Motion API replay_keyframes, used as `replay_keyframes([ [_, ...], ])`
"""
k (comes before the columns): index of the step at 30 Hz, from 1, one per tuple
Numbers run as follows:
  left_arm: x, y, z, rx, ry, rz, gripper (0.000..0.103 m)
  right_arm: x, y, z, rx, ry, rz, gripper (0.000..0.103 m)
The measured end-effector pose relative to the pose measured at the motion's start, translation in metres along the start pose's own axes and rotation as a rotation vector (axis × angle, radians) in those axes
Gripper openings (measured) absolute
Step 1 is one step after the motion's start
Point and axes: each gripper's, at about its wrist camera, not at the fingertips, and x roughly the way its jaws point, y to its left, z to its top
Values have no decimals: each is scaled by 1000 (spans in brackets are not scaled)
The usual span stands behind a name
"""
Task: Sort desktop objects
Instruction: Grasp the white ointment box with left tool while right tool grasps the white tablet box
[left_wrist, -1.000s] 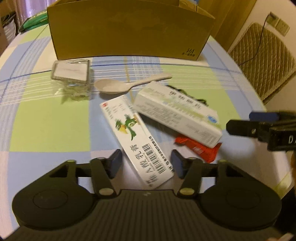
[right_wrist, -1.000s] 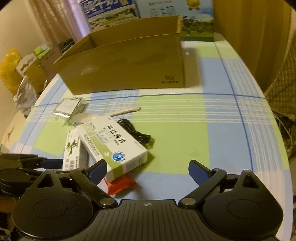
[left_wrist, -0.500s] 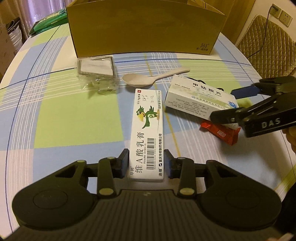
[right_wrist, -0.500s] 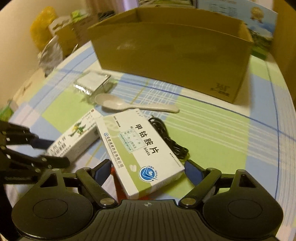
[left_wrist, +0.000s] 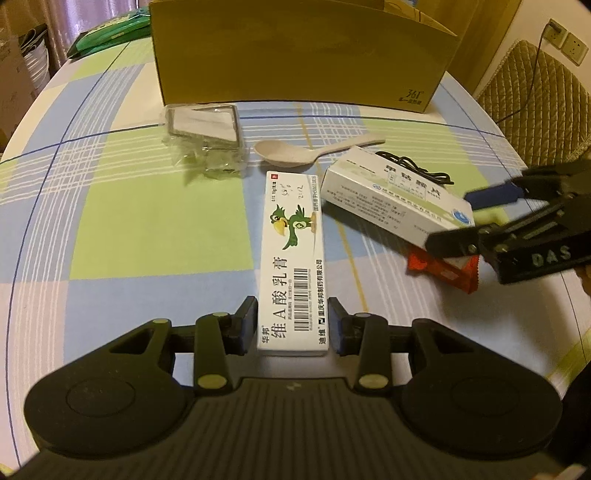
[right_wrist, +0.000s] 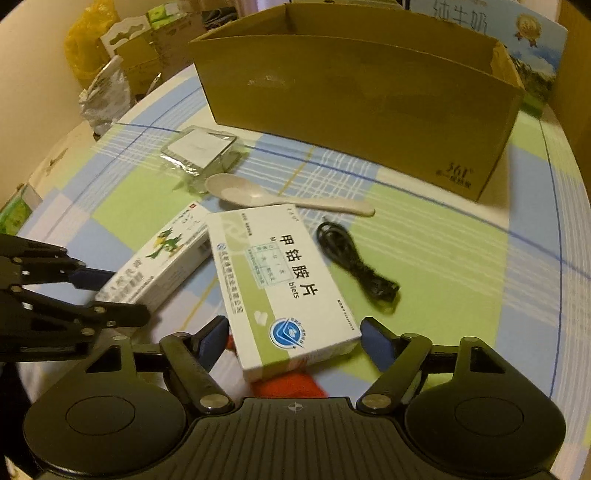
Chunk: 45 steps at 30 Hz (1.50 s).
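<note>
The left tool (left_wrist: 292, 325) squeezed the long bird box (left_wrist: 292, 258) on the tabletop (left_wrist: 155, 221). The right tool (right_wrist: 291, 338) stood wide open around the green box (right_wrist: 280, 284).

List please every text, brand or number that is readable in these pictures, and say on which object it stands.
"维A酸乳膏", "华邦", "迪维": parrot ointment box, between the left gripper fingers.
"甲钴胺片", "blets": green-and-white tablet box, between the open right gripper fingers.
"361": cardboard box.
"DAS": the right gripper's body.
"纯牛奶": milk carton behind.
Barcode digits, maker lines and small print: too small to read.
</note>
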Motion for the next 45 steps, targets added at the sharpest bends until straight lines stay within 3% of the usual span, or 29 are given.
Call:
replay_keyframes([
  [11,-7,16,-4,-24,-11,13,34,-10,40,-23,3,4,96,69],
  [15,-7,23,-5,-38,-7,25,43,-7,39,-21,38,-22,67,74],
  [25,-2,27,1,-38,-16,21,50,12,42,-1,126,-69,21,78],
  [34,3,29,6,4,-30,22,50,34,44,11,130,-36,-25,77],
  [36,5,28,8,15,-34,16,50,35,41,12,154,-38,-33,71],
  [45,14,23,20,74,-40,20,50,25,31,6,189,-63,-63,70],
])
